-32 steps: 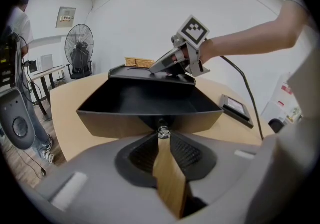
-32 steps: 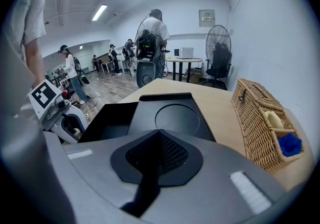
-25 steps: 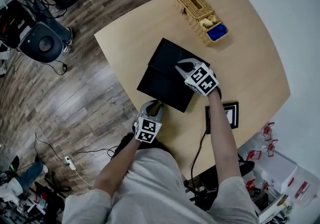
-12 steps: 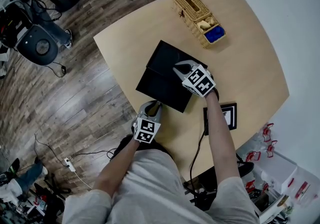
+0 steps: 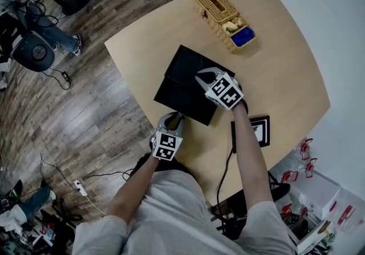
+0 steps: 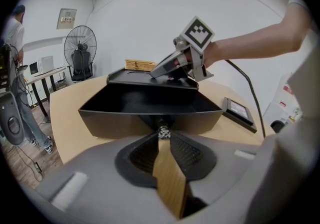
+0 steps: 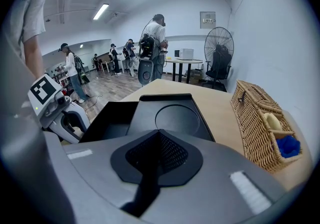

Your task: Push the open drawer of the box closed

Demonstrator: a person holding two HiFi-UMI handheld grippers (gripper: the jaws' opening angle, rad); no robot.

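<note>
A black box (image 5: 191,63) sat near the middle of a pale wooden bench (image 5: 285,77). Its drawer (image 5: 181,100), a shallow, matte black tray with sloped walls, stood pulled out towards the person. The left claw (image 5: 175,118) was at the drawer's front wall, pointing along the drawer's sliding axis into the box. Its tips were drawn narrow and appeared to pinch the small metal knob (image 6: 162,131). This was the nearer claw, so the closing push would probably run straight ahead from it. The right claw (image 5: 201,75) rested on the box's smooth lid, which has a round recess. Its jaws were together and held nothing, and it seemed to be steadying the box. A woven wicker basket (image 5: 222,17) stood well apart at the bench's far edge.
</note>
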